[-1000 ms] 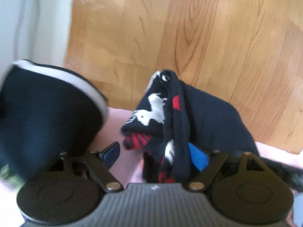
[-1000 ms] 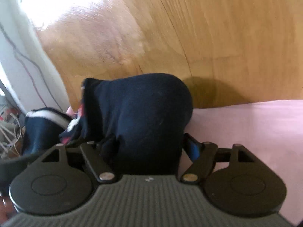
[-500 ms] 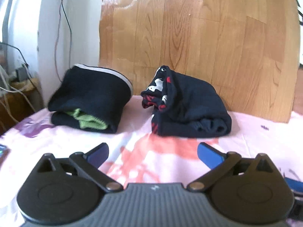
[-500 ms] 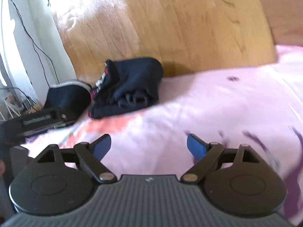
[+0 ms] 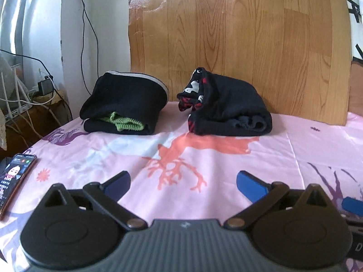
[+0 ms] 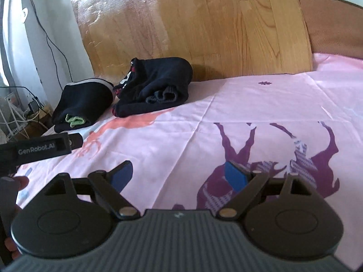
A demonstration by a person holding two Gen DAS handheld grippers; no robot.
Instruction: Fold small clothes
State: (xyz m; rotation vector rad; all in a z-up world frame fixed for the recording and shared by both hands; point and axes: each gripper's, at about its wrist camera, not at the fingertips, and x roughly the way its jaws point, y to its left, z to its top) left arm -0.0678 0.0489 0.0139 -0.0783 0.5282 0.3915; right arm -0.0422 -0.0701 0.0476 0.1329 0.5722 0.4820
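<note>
I am looking at a bed under a pink sheet point(image 5: 226, 158) printed with coral and purple deer shapes, with a glossy wood-grain board point(image 5: 238, 45) standing behind it at twelve o'clock. Against that board sit two folded bundles just beside each other: the dark garment with green ribbed trim point(image 5: 122, 106) at eleven o'clock and the dark patterned garment point(image 5: 229, 108), soft knit with red and white print at its open edge, at one o'clock. A second ago that patterned bundle filled both wrist views, sitting between the fingers; now both tongs are drawn well back from it. My left gripper point(image 5: 183, 181) has just been opening and stands wide with nothing between its blue pads. My right gripper point(image 6: 179, 174) has likewise been spreading and is empty over the sheet. A phone point(image 5: 15, 176) lies at nine o'clock.
</note>
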